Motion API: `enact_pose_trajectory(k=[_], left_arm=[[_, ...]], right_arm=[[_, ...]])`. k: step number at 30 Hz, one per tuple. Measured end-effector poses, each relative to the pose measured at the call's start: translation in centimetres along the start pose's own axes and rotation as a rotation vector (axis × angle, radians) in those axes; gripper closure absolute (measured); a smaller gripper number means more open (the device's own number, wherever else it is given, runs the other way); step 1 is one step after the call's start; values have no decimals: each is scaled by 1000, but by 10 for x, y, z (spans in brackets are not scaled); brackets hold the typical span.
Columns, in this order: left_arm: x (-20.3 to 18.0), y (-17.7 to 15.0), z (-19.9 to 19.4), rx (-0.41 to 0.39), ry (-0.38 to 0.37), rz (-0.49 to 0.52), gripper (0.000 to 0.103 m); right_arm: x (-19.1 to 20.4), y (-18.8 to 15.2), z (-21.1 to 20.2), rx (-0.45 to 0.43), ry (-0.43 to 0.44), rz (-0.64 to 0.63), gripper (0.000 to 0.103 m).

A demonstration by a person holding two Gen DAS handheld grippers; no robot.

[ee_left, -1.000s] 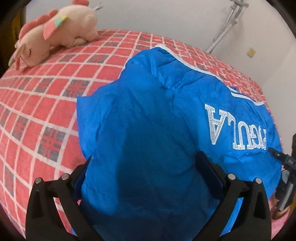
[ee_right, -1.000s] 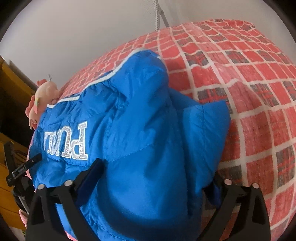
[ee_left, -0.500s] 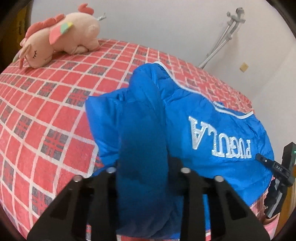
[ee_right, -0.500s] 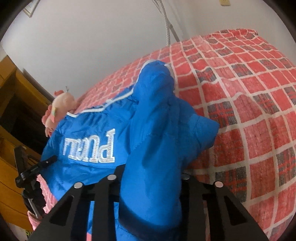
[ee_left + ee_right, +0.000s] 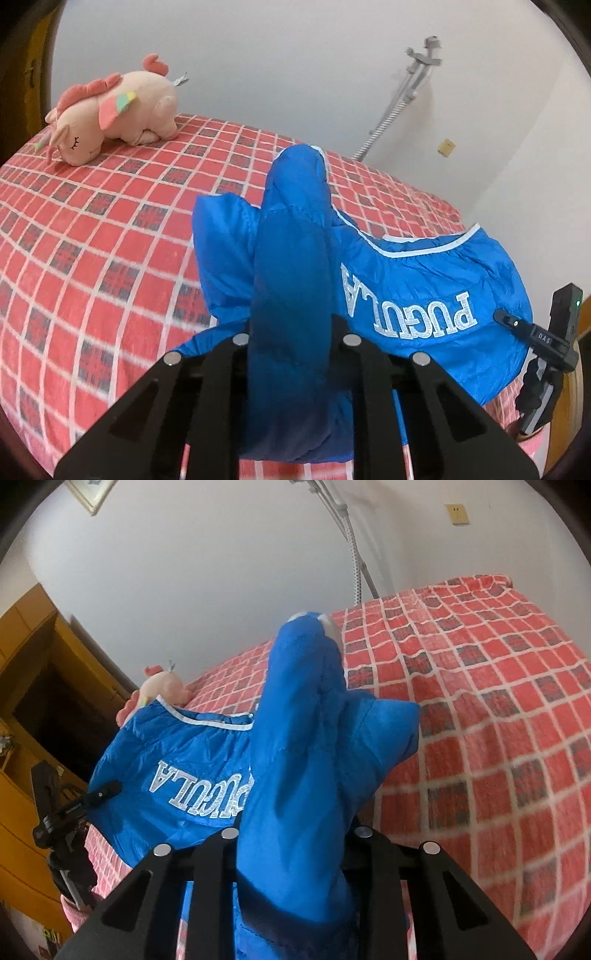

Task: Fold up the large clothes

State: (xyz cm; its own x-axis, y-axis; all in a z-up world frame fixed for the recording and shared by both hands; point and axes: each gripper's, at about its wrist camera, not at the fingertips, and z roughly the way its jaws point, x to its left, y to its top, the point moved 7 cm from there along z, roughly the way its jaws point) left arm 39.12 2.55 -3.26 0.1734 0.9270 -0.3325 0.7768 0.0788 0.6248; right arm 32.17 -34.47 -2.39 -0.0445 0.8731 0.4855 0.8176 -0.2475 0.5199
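A blue puffy jacket (image 5: pixel 424 273) with white "PUGULA" lettering lies on a red checked bed (image 5: pixel 92 236). My left gripper (image 5: pixel 291 350) is shut on a bunched fold of the jacket and holds it raised above the bed. In the right wrist view my right gripper (image 5: pixel 291 845) is shut on another bunched fold of the jacket (image 5: pixel 303 746), also lifted. The rest of the jacket (image 5: pixel 177 760) hangs down toward the bed's near edge. The fingertips of both grippers are hidden by the fabric.
A pink plush unicorn (image 5: pixel 114 110) lies at the bed's far left. A black camera tripod (image 5: pixel 543 354) stands by the bed's edge, also in the right wrist view (image 5: pixel 62 823). A wooden cabinet (image 5: pixel 33 686) stands behind it. A metal pole (image 5: pixel 402 96) leans on the white wall.
Both grippers went from open around the jacket to shut on bunched fabric. Both have lifted their folds, so more wall and bed show now.
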Motion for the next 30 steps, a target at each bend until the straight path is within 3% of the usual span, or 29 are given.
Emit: enact_pose_trajectory(k=[8,14,24,30], left_arm=[[-4,-69,-72,14,-16,45,89],[-1,-118,-103,6,-14,64,89],[16,-167,-97,9,59,98,85],[35,-185,-76,-1,112,110,73]], right_arm=[[25,-66,-73,46,18,-80,78],[27,-108,-100,75,20,-89,78],[4,-151,-96,113,-19,-51,77],[-15,-165,-82,104,-58,-18,74]])
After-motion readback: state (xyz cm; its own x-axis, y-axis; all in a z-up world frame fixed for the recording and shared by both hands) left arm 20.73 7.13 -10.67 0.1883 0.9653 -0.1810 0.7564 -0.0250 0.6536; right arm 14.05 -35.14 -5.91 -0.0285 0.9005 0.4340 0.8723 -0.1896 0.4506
